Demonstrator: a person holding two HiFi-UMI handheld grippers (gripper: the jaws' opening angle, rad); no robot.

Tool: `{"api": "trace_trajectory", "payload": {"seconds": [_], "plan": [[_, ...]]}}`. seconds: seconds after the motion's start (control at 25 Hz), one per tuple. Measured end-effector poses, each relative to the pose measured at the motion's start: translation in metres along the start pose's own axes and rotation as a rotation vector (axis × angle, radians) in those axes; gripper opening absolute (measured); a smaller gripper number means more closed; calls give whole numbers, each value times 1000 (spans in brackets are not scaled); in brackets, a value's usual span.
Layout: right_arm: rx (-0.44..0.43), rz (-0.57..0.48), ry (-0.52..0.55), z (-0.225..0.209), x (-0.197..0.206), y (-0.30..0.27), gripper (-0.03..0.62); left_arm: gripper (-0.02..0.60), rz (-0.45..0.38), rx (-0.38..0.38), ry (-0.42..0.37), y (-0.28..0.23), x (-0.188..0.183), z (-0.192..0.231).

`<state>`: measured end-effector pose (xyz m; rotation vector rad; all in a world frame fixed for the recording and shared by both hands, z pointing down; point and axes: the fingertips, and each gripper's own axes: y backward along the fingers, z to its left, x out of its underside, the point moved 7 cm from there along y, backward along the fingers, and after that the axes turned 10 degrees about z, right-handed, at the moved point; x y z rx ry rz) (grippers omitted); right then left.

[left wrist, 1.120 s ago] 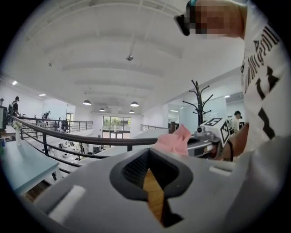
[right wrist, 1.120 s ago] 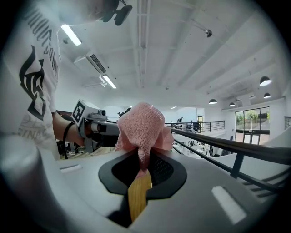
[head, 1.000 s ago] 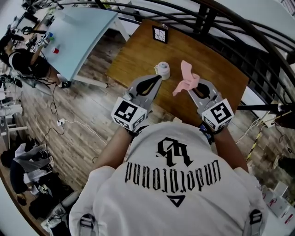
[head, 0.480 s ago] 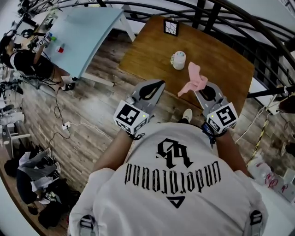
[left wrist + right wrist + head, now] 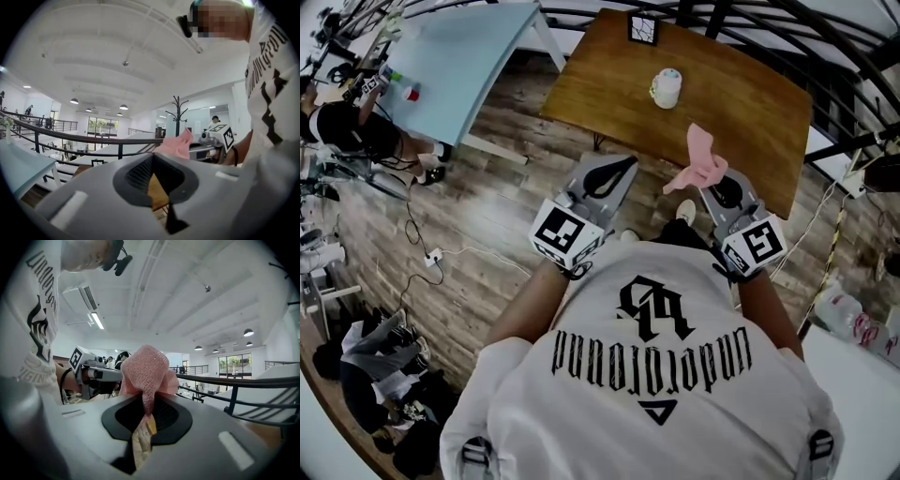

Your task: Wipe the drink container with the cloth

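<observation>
At upper centre the wooden table [image 5: 750, 94] bears the cup [image 5: 666, 88], with open floor [image 5: 502, 202] leftward. The left gripper [image 5: 627, 162] is clenched and empty, the right gripper [image 5: 705, 184] grasping the cloth [image 5: 703, 155].

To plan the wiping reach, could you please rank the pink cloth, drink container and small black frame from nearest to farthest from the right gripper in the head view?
1. The pink cloth, clamped in the right gripper.
2. The drink container, ahead on the wooden table.
3. The small black frame, at that table's far edge.
</observation>
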<state>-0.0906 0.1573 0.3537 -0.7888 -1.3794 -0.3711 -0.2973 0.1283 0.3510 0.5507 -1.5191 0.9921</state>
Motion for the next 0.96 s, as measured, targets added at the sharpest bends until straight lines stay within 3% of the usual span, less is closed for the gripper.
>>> {"api": "trace_trajectory", "payload": {"seconds": [0.28,0.6,0.96], "plan": [[9,2,16,35,-6,9,32,49,-24,-18,1,30,6,-8],[-11,4,7,26,-8,12,32,49,-29,-44,1,25,-1,-17],[-28,13,18,45,-5,17,32,49,-55,-79,-3,45,3,-28]]}}
